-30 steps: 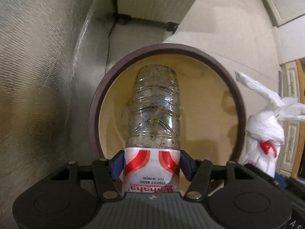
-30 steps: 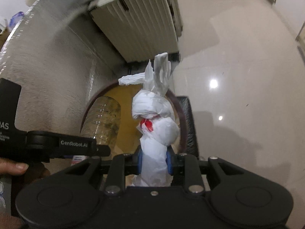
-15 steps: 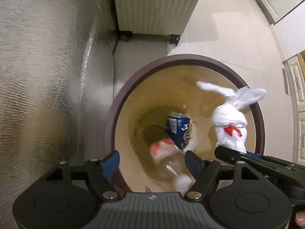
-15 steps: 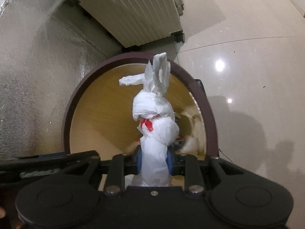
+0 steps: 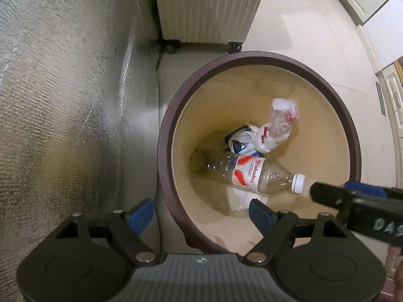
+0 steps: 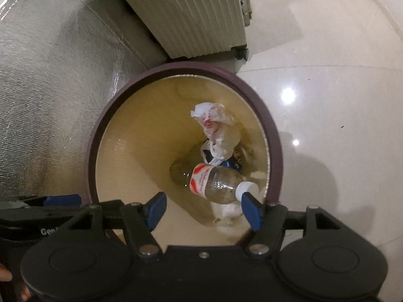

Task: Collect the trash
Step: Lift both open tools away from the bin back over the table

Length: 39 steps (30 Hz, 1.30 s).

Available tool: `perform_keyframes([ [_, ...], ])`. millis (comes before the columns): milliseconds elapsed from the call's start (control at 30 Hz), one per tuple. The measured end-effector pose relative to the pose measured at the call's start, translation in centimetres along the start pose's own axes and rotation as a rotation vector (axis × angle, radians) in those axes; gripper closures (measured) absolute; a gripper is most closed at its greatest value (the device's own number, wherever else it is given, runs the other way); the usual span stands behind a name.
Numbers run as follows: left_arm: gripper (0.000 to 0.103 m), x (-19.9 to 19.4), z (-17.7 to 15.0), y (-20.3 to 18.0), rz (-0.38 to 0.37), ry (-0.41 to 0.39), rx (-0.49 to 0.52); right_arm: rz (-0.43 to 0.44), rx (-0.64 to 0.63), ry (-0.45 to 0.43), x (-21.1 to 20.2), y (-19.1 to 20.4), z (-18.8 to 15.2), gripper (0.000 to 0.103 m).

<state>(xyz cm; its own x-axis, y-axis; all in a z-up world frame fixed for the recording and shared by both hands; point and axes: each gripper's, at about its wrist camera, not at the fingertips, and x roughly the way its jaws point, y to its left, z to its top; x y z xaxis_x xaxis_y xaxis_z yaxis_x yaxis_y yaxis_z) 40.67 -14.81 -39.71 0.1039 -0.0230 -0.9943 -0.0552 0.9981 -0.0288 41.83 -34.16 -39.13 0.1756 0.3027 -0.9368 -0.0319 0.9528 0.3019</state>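
While both grippers, left gripper (image 5: 201, 211) and right gripper (image 6: 201, 210), are opening with nothing between them, the water bottle (image 5: 248, 173) and white bag (image 5: 277, 130) lie inside the bin (image 5: 166, 136), so next comes finding more trash.

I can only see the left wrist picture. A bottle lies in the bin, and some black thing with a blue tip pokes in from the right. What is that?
Observer: That is the right gripper, the second hand-held tool. Its own camera shows both blue pads spread above the bin, jaws opening, nothing between them.
Operator: And what is on the far side of the bin, off to the right?
Observer: Glossy floor with two bright light reflections on it, and a dark shadow beside the bin.
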Motion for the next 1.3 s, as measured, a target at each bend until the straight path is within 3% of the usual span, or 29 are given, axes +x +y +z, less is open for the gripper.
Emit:
perform_keyframes([
  [200, 0.000, -0.3, -0.5, 0.6, 0.002, -0.017, -0.003, -0.006, 0.011, -0.032, -2.0, -0.4, -0.3, 0.032],
  [700, 0.000, -3.2, -1.8, 1.2, 0.000, -0.074, -0.010, -0.073, 0.008, -0.119, -6.1, -2.0, -2.2, 0.000],
  [1300, 0.000, -8.3, -4.5, 1.1, -0.043, -0.162, 0.033, -0.115, 0.026, -0.214, -10.3, -1.3, -6.1, 0.000],
])
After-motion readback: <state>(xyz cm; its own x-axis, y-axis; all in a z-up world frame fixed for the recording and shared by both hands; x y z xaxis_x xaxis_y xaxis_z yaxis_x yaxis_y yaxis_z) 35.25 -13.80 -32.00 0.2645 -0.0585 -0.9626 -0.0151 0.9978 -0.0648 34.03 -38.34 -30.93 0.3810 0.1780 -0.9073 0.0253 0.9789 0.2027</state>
